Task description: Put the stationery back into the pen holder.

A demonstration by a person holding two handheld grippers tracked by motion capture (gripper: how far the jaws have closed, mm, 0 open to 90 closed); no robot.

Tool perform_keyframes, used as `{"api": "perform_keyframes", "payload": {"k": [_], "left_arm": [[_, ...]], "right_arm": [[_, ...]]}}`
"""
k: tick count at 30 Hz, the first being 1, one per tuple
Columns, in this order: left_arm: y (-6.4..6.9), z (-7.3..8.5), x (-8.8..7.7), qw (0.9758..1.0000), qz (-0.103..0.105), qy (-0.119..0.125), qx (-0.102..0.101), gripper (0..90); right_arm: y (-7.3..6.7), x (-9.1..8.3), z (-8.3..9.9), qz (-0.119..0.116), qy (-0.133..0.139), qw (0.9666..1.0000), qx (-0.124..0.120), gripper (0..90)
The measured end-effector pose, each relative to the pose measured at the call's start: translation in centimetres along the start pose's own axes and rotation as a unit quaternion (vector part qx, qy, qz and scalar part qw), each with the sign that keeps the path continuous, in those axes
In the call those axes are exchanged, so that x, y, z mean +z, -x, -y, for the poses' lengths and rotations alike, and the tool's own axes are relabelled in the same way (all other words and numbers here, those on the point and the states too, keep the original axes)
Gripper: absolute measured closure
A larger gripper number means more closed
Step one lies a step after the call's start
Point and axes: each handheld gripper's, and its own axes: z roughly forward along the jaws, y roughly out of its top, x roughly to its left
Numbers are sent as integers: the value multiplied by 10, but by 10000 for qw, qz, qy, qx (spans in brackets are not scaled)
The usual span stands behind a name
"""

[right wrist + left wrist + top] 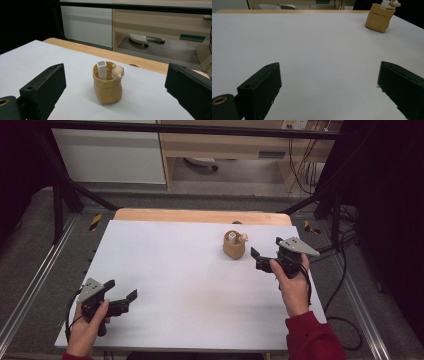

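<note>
- High view, lower left: the left gripper [122, 296] hovers above the white table [180, 285], jaws spread and empty.
- Right of centre: the tan pouch [234, 246] stands upright, holding a white tube [232, 237] and a small bear figure [243, 238].
- The right gripper [259, 259] sits just right of the pouch, jaws spread, nothing between them; any approach should be slow and centred to avoid tipping it.

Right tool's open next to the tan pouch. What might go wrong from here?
The tan pouch is soft and stands free on the white table, so a nudge from the open right tool could tip it. The white tube and small bear figure poke above its rim and might spill out.
</note>
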Motion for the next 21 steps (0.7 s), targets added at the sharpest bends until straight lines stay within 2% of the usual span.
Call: {"api": "perform_keyframes", "payload": {"k": [8, 21], "left_arm": [[-1, 0, -2, 10000, 24, 26, 36, 51], [1, 0, 0, 10000, 47, 7, 73, 51]], "right_arm": [[5, -19, 15, -58, -193, 9998, -65, 49], [2, -41, 69, -101, -402, 9990, -179, 37]]}}
